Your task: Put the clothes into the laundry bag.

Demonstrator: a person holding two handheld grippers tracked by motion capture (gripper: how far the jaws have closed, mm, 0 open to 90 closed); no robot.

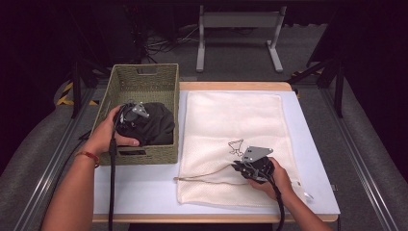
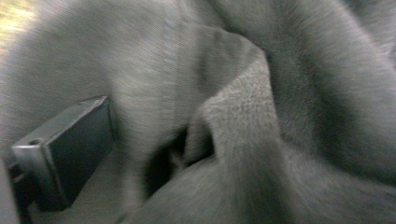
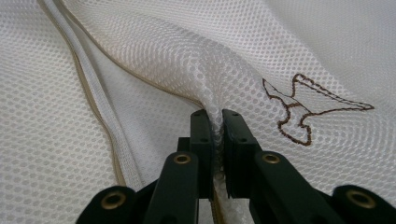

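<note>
Woven green basket (image 1: 144,79) at left of the high view holds a dark, soft, fleecy garment (image 1: 154,122); the left tongs (image 1: 130,115) are buried in it, spread or pinching I cannot tell. Centre-right, a cream mesh laundry bag (image 1: 226,115) lies flat on the white tabletop (image 1: 139,185), the right tongs (image 3: 215,140) pinching a fold. That thin honeycomb mesh could slip free or snag if tugged hard.

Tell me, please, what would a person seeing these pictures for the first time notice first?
Probably the large white mesh bag spread over the table's right half, with a small brown embroidered figure; the right gripper pinches a fold of its mesh. Next, the green woven basket at the table's left edge, where the left gripper presses into a dark garment.
</note>
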